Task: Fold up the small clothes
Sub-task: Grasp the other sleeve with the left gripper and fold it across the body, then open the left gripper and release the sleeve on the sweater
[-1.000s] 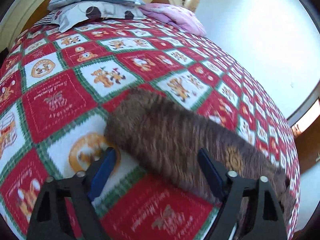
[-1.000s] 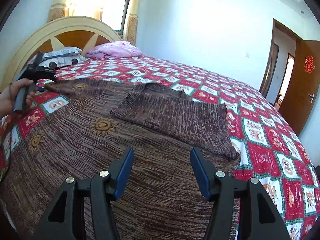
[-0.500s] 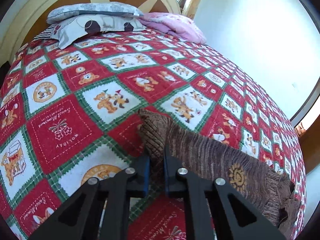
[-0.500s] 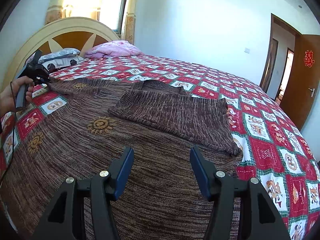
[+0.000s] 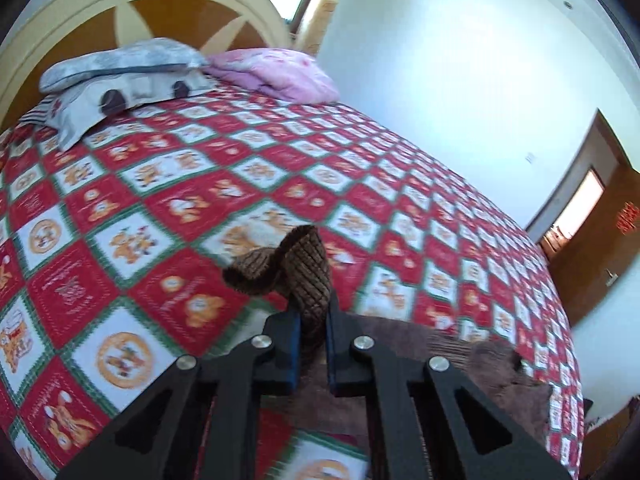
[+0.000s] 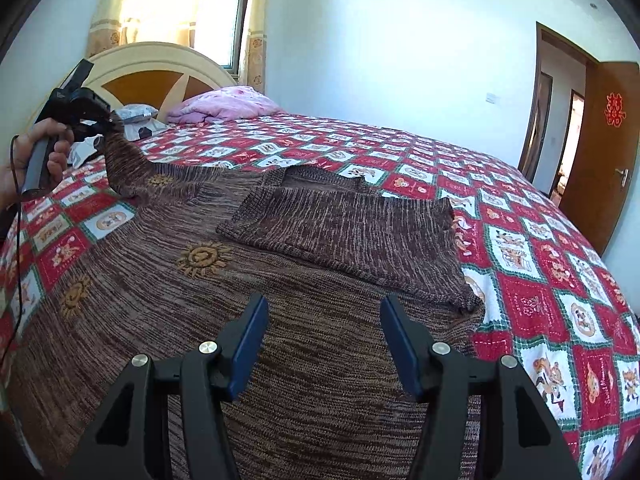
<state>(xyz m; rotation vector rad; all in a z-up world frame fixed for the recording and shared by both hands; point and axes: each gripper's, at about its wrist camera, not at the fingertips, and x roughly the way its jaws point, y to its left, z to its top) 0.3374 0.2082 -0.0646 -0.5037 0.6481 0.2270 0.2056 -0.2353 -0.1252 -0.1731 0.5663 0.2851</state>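
A brown knitted sweater (image 6: 168,304) with orange sun motifs lies spread over the bed, its right sleeve (image 6: 352,236) folded across the body. My left gripper (image 5: 313,320) is shut on the cuff of the other sleeve (image 5: 304,264), which stands up off the quilt between the blue pads. In the right wrist view a hand (image 6: 40,152) holds that left gripper (image 6: 102,118) raised at the far left, with the sleeve (image 6: 124,164) hanging down from it. My right gripper (image 6: 322,320) hovers open over the sweater's body, nothing between its fingers.
The bed is covered by a red, white and green patchwork quilt (image 6: 540,264). Grey pillows (image 5: 120,76) and a pink blanket (image 5: 276,74) lie by the wooden headboard (image 5: 160,12). A brown door (image 6: 604,148) stands open at the right wall.
The left gripper closed on the sleeve cuff and lifted it off the quilt, so the sleeve now hangs from it. The right gripper stayed where it was, still open.
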